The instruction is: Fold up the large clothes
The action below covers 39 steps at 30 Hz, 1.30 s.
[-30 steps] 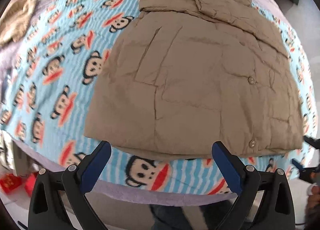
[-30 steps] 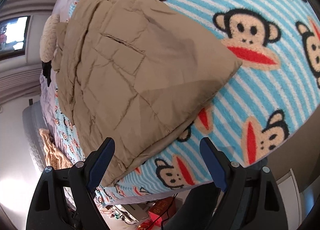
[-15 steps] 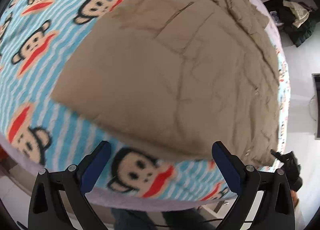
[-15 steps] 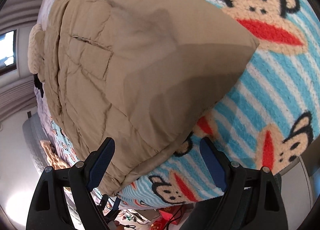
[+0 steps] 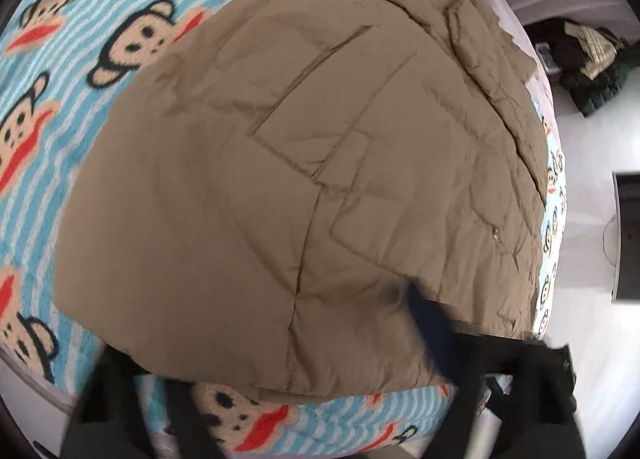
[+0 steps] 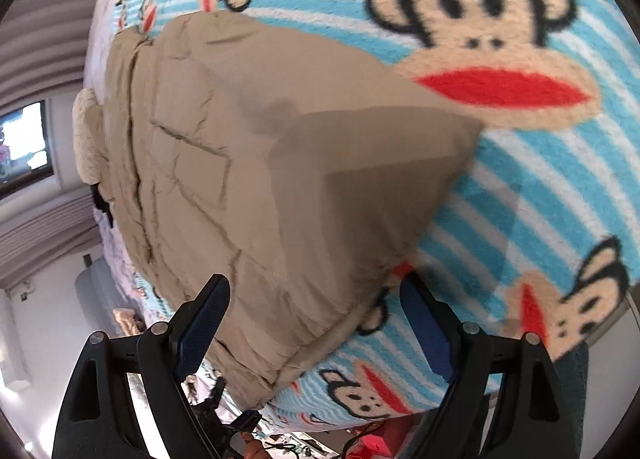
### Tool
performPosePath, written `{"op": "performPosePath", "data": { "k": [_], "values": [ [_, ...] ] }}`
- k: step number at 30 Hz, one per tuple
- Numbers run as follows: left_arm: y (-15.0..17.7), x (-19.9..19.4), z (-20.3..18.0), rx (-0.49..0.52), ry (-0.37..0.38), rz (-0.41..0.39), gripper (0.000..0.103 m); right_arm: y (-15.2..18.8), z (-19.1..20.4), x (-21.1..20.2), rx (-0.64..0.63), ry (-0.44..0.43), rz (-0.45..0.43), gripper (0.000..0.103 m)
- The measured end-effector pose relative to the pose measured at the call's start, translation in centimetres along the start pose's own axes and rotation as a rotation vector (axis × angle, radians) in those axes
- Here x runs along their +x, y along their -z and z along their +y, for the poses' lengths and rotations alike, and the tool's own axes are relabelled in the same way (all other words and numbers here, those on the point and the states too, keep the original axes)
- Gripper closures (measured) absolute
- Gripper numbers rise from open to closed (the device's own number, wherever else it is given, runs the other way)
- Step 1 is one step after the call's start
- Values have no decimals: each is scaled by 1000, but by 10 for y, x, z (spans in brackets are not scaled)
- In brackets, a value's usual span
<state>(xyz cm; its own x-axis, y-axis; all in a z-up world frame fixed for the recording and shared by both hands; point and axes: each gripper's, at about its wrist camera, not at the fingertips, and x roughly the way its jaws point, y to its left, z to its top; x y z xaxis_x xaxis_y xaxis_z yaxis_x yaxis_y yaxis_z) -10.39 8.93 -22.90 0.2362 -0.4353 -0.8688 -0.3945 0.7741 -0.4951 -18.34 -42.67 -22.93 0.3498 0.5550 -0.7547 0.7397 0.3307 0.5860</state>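
A tan quilted jacket [image 5: 304, 163] is lying flat on a bed covered by a blue-striped monkey-print blanket [image 5: 48, 107], with its collar end toward 12 o'clock and its hem toward 6 o'clock in the left wrist view. The left gripper [image 5: 280, 371] is sitting at the hem near 6 o'clock, and its jaws have just been closing; the hem corner is lying between them, with the blue finger [image 5: 430, 323] at 4 o'clock overlapping the fabric and the opposite finger blurred at 7 o'clock beneath the hem edge. Motion blur is preventing a reading of whether the pads are pressing on the cloth. In the right wrist view, the same jacket [image 6: 248, 187] is filling the frame from 9 o'clock to the centre, with its other hem corner pointing toward 3 o'clock over the blanket [image 6: 540, 199]. The right gripper [image 6: 312, 323] is standing wide open at 6 o'clock, straddling the hem edge: the left finger [image 6: 200, 323] is showing over the jacket, the right finger [image 6: 424, 323] over the blanket just beside the corner, and neither pad is clamping the fabric. A cream cushion [image 6: 86, 139] is lying at 9 o'clock beyond the collar.
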Motion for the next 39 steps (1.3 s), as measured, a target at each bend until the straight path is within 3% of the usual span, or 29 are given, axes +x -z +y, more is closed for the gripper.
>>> {"op": "performPosePath", "data": {
  "k": [1, 3, 4, 5, 6, 7, 16, 21, 32, 39],
  "values": [
    [-2, -2, -1, 8, 5, 5, 82, 1, 2, 2, -2, -18, 1, 14],
    [-5, -12, -6, 35, 21, -7, 89, 1, 8, 8, 8, -61, 2, 16],
    [-7, -20, -11, 53, 29, -27, 90, 1, 10, 9, 18, -73, 2, 32],
    [-9, -29, -16, 74, 41, -47, 92, 0, 12, 11, 25, -85, 8, 66],
    [-11, -38, -22, 92, 55, -63, 92, 1, 15, 12, 21, -78, 12, 85],
    [-12, -48, -27, 111, 71, -81, 92, 2, 18, 10, 11, -70, 9, 95],
    [-50, -117, -82, 319, 127, -211, 92, 27, 98, -43, -323, -45, -152, 96],
    [-76, -142, -113, 389, 114, -277, 92, 30, 146, -66, -450, -49, -201, 96],
    [-166, -164, -198, 386, 22, -412, 92, -35, 315, -74, -763, -45, -202, 96],
    [-251, -119, -222, 364, -74, -402, 92, -86, 389, -23, -843, 30, -177, 96]
  ]
}}
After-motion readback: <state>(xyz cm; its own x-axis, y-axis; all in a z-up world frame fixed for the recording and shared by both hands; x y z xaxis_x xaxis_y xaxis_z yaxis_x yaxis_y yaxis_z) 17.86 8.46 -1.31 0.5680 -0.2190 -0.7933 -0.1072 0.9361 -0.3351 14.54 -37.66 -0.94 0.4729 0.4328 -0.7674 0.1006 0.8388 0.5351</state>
